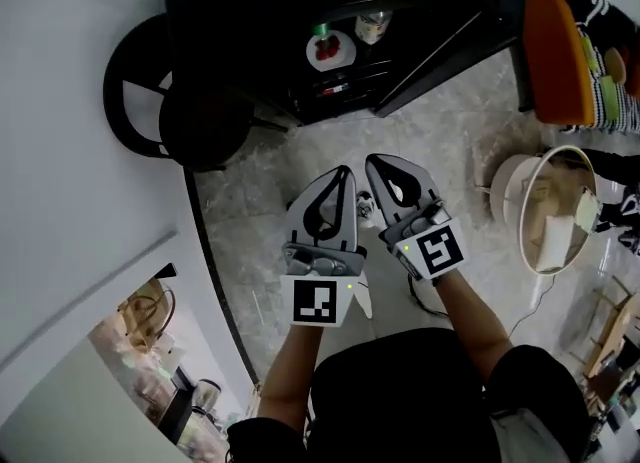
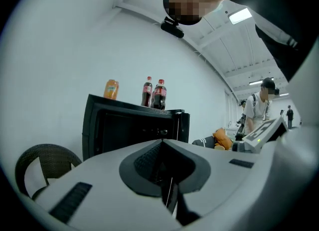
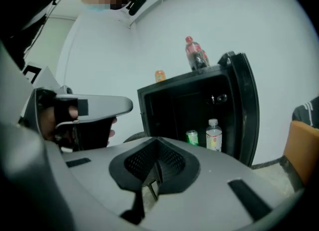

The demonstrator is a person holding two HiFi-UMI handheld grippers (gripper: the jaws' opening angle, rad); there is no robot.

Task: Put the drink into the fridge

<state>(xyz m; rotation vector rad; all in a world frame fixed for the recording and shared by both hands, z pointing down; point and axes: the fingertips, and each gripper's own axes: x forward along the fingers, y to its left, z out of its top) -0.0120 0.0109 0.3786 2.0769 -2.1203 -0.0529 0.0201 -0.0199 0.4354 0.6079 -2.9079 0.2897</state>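
Note:
A black mini fridge stands open ahead, its door swung to the right. Inside it stand a green can and a clear bottle. On its top are an orange drink bottle and two cola bottles. My left gripper and right gripper hover side by side over the floor in front of the fridge. Both are shut with nothing between the jaws. The left gripper also shows in the right gripper view.
A dark round wicker chair sits left of the fridge against the white wall. To the right are an orange seat and a white bin. A cable lies on the pale floor. A person stands far off.

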